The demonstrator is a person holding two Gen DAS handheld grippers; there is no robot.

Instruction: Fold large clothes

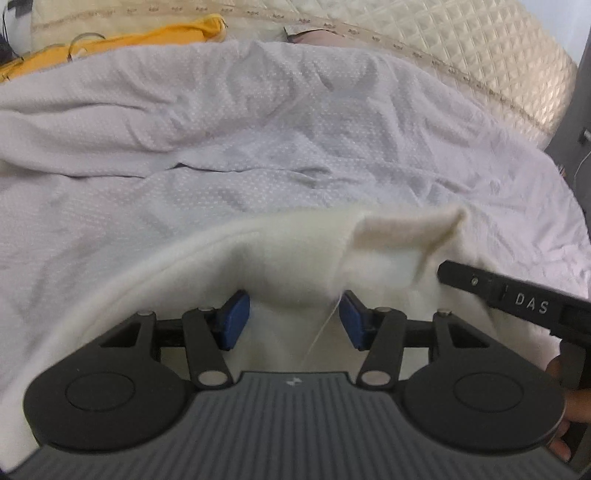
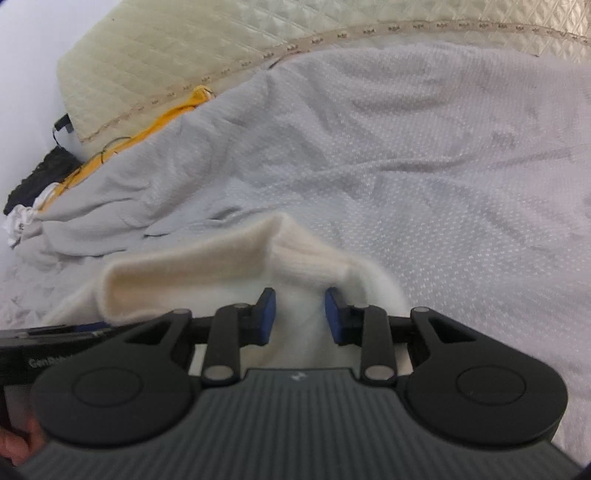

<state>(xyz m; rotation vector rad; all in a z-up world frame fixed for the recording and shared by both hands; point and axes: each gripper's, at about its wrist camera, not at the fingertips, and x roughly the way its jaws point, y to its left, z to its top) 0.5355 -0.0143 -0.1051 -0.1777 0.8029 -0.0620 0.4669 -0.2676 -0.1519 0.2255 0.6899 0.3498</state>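
Cream knit sweater (image 1: 295, 258): soft, bulky, floppy. Left gripper (image 1: 293, 317) and right gripper (image 2: 300, 314) both pinch bunched fabric; better hold: ribbed hem (image 2: 306, 254).

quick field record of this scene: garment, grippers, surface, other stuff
garment: cream knit sweater, its ribbed hem bunched up at the near edge of the bed
left gripper: shut on cream knit sweater, fabric bunched between its blue pads
right gripper: shut on cream knit sweater, just behind the ribbed hem
surface: grey dotted bedsheet, wrinkled
behind: quilted cream mattress
other: yellow cloth at the sheet's far edge
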